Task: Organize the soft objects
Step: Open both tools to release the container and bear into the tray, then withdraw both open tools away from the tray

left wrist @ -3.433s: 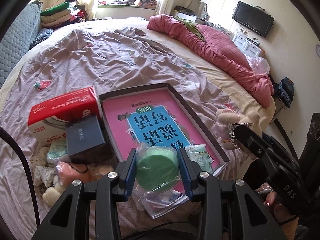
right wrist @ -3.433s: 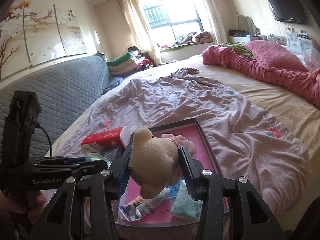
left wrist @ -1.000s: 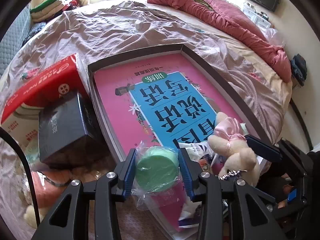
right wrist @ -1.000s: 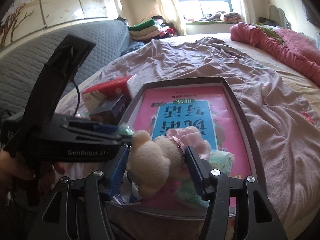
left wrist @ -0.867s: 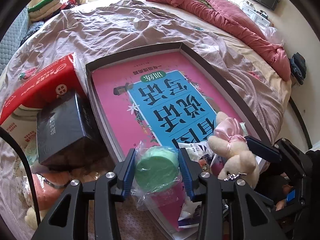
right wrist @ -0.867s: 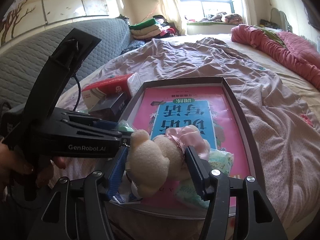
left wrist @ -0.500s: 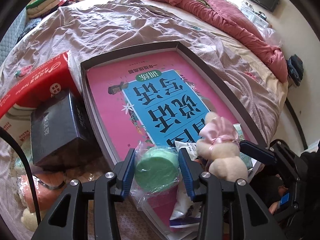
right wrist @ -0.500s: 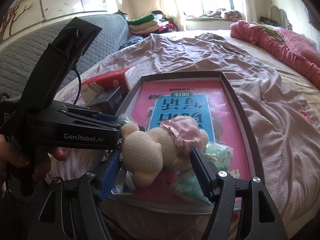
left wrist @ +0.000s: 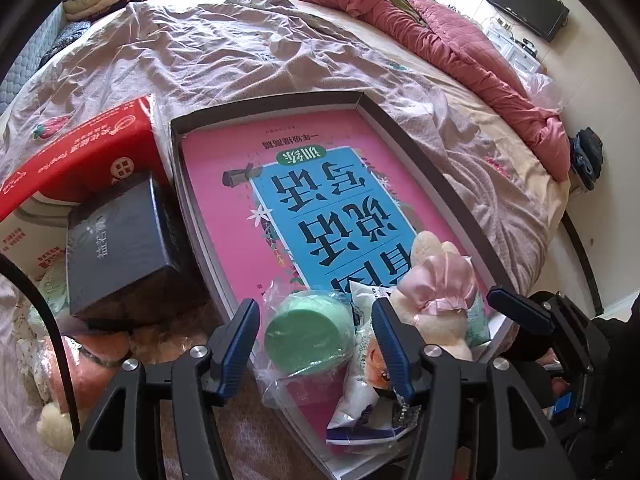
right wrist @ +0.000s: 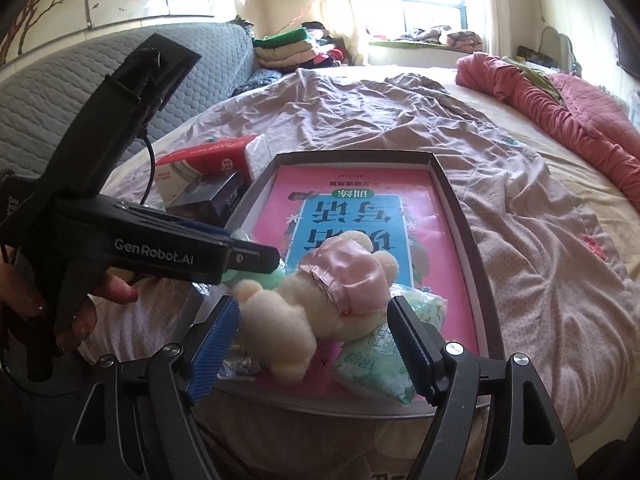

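Note:
A shallow grey box (left wrist: 404, 136) with a pink and blue printed bottom lies on the bed; it also shows in the right wrist view (right wrist: 464, 224). My left gripper (left wrist: 314, 334) is open, with a green round pad in clear plastic (left wrist: 308, 334) lying between its fingers on the box's near edge. My right gripper (right wrist: 314, 334) is open around a cream plush bear with a pink bow (right wrist: 320, 296), which lies in the box's near end. The bear also shows in the left wrist view (left wrist: 438, 300). Small soft packets (right wrist: 380, 356) lie beside it.
A red tissue box (left wrist: 76, 156) and a dark blue box (left wrist: 120, 248) sit left of the grey box. Plush toys and packets (left wrist: 76, 364) lie at the near left. A crumpled red quilt (left wrist: 444, 44) lies far right. A grey padded headboard (right wrist: 80, 92) stands at left.
Both grippers have opened. The green pad has been let go onto the box's near edge, and the bear has dropped from my right gripper into the box.

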Demonstrator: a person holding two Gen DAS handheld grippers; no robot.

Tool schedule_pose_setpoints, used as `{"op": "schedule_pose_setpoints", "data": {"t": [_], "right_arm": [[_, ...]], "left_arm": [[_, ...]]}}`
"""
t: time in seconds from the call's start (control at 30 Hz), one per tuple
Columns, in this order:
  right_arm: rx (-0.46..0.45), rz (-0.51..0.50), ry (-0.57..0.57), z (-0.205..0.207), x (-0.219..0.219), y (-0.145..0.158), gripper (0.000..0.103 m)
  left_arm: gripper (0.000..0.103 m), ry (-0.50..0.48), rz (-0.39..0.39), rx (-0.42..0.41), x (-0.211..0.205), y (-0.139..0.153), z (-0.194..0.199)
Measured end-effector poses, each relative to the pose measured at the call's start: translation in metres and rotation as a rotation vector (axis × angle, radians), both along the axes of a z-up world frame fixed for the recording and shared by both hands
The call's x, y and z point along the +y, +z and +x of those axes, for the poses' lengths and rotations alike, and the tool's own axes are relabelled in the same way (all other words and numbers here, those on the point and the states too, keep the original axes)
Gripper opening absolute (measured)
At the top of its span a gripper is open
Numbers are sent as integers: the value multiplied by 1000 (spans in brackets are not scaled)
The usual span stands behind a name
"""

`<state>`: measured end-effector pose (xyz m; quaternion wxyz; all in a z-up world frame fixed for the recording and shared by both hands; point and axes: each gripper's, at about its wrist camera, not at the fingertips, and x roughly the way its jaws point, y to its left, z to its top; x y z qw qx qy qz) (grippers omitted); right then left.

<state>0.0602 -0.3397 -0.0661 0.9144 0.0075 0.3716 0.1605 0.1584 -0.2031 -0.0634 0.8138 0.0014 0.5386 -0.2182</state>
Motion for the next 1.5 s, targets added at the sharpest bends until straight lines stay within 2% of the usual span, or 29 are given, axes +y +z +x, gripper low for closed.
{"op": "schedule_pose_setpoints", "data": {"t": [0.5, 0.7, 0.87, 1.13, 1.3, 1.5], "right_arm": [[-56, -48, -72, -10, 4, 32, 78], [-81, -27, -106, -15, 6, 50, 79], [-102, -28, -113, -18, 11, 62, 80], [-109, -24, -99, -22, 25, 72, 81], [-91, 12, -91, -21, 34, 77, 82], [-115, 10, -66, -23, 52, 88, 82]], "left_arm": [[70, 38, -4, -100, 26, 43, -20], [73, 68, -8, -136, 43, 60, -30], [78, 84, -19, -170, 58, 75, -42], [80, 115, 1, -200, 78, 86, -57], [81, 154, 12, -216, 104, 92, -67], [81, 222, 38, -228, 146, 97, -77]]}}
